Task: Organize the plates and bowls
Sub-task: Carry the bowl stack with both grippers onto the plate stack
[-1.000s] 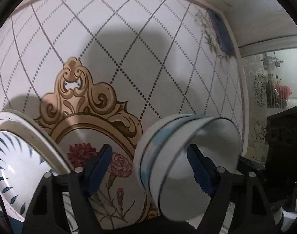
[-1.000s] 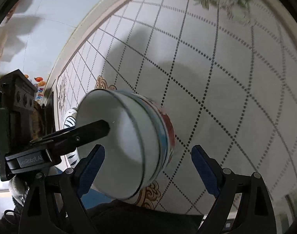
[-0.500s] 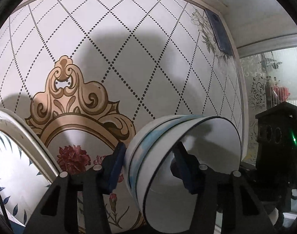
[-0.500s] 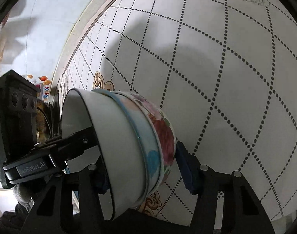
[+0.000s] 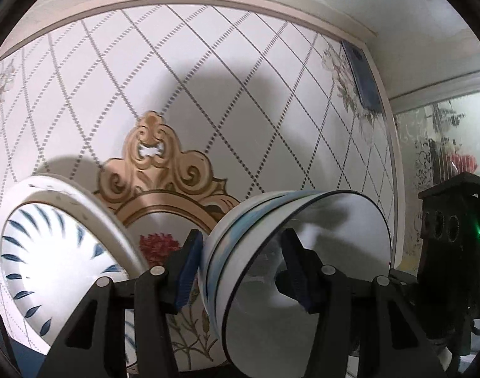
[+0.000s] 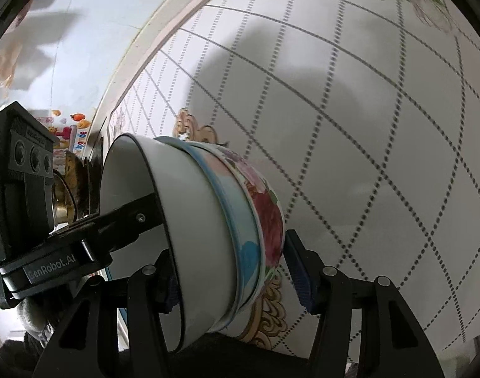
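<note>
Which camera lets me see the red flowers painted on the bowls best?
The right wrist camera. It looks at the outside of the bowls, so the red flowers show clearly. The left wrist camera sees the bowls mostly from the open white inside, with only blue bands outside and no painted flowers.

Right tongs' left finger hidden behind the bowl stack [image 6: 208, 226]. Leaf-pattern plate [image 5: 57, 258], left of the stack, cut off at frame's lower edge. Stack's foot unseen.
</note>
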Action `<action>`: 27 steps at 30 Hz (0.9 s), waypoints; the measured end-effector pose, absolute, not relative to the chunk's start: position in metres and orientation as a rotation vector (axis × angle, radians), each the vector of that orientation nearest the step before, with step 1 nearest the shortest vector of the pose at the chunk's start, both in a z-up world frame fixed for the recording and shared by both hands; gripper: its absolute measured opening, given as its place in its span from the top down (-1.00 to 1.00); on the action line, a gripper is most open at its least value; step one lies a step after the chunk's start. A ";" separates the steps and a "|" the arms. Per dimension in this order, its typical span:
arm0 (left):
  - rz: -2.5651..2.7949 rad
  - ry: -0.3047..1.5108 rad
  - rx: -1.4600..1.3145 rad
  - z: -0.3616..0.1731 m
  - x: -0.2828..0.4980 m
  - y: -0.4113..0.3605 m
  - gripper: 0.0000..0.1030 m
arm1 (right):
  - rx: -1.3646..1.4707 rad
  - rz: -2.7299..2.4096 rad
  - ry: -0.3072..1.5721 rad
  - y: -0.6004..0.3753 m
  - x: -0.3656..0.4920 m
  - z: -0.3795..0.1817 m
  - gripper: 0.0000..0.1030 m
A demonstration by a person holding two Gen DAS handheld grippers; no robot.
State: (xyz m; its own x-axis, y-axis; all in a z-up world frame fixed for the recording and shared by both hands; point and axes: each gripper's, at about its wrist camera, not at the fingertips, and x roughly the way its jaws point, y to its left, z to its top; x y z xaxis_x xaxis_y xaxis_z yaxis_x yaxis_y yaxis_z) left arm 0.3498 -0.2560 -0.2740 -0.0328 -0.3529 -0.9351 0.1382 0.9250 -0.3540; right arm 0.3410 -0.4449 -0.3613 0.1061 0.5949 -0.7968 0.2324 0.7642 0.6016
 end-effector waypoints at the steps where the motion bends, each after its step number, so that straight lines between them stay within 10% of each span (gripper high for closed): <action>1: -0.387 1.553 -0.182 -0.271 0.351 -0.250 0.04 | 0.699 0.309 1.471 -0.442 0.343 -0.358 -0.15; 27: -0.041 1.464 -0.362 -0.244 0.320 -0.066 0.05 | 0.455 0.656 1.589 -0.247 0.388 -0.337 -0.15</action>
State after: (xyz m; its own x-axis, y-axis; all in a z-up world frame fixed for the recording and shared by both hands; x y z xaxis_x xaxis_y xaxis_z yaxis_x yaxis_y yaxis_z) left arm 0.3202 -0.0656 -0.2444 0.1162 -0.2458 -0.9623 -0.1910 0.9453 -0.2646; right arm 0.3876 -0.2468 -0.3372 -0.1272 0.6370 -0.7603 -0.0851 0.7567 0.6482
